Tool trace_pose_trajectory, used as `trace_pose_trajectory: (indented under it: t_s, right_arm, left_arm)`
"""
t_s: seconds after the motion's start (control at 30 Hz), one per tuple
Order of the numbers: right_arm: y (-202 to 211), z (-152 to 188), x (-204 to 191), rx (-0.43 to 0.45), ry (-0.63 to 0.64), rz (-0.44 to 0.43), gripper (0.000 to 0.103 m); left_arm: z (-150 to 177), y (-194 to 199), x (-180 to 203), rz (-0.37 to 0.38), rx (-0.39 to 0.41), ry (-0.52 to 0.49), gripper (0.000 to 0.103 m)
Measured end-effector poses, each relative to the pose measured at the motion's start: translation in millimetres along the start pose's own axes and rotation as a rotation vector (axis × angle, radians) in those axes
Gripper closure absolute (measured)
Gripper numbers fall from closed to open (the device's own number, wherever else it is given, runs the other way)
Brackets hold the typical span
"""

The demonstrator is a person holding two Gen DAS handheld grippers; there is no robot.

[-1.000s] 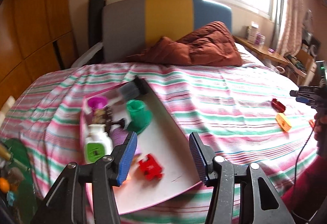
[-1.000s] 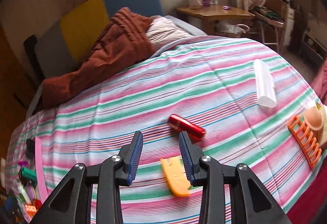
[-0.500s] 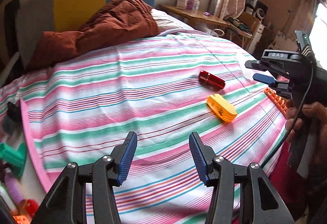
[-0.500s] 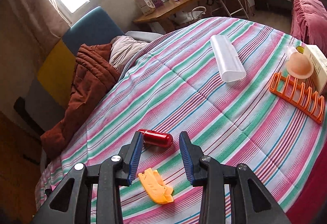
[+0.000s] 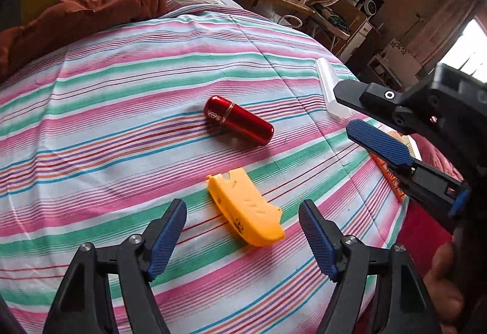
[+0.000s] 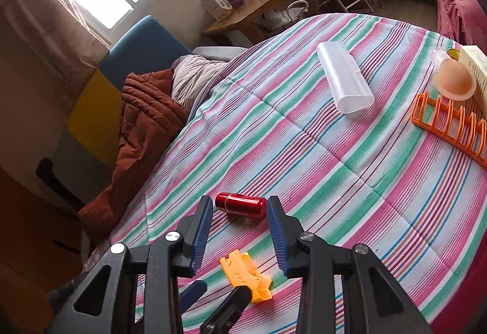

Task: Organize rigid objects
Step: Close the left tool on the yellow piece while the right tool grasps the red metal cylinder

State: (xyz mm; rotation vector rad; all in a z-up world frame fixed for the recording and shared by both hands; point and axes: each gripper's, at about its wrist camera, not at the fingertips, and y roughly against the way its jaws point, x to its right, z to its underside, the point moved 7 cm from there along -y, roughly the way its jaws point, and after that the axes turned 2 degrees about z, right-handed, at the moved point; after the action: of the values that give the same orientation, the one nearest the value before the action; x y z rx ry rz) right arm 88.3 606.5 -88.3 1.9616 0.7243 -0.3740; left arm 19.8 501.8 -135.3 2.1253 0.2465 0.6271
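Note:
A yellow plastic piece [image 5: 252, 221] [image 6: 243, 273] lies flat on the striped bedspread [image 5: 121, 121]. My left gripper [image 5: 242, 209] [image 6: 222, 288] points down at it. The jaws are opening, the piece lies between them, and neither pad presses on it. A red metal capsule [image 5: 240, 121] [image 6: 242, 206] rests just beyond the yellow piece. My right gripper [image 6: 239, 203] [image 5: 342, 108] hovers above the bed to the right of the capsule. Its jaws stand a little apart with nothing gripped.
A clear white case [image 6: 344, 81], an orange rack [image 6: 450, 127], a peach cup [image 6: 455, 81] and a box [image 6: 476, 72] lie near the bed's right edge. A brown quilt [image 5: 91, 2] is heaped at the headboard. A wooden bedside table [image 6: 258, 2] stands beyond.
My left gripper swung from the pink tray at the bed's left side across to the yellow piece, and its jaws widened. The right gripper rolled, then held still over the capsule.

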Motion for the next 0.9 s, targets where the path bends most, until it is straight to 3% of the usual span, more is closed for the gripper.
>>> trace_pose_trajectory:
  t_s: [0.1, 0.17, 0.2, 0.43, 0.67, 0.9]
  right_arm:
    - [-2, 0, 0, -0.012, -0.013, -0.014, 0.066]
    - [-3, 1, 0, -0.017, -0.016, -0.018, 0.066]
    - [-4, 1, 0, -0.021, -0.018, -0.020, 0.066]
    - [-9, 7, -3, -0.053, -0.011, -0.027, 0.066]
    - [-24, 19, 1, -0.137, -0.013, 0.006, 0.066]
    - [-43, 39, -19, -0.243, 0.144, 0.070, 0.065]
  left_arm:
    - [2, -22, 1, -0.052, -0.040, -0.026, 0.030]
    - [1, -19, 2, -0.095, 0.000, -0.079, 0.053]
    - [3, -18, 0, -0.102, -0.002, -0.095, 0.073]
    - [29, 10, -26, -0.107, 0.025, -0.096, 0.073]
    - [77, 59, -71, -0.196, 0.071, -0.054, 0.073]
    - [113, 94, -104, -0.238, 0.110, -0.033, 0.073]
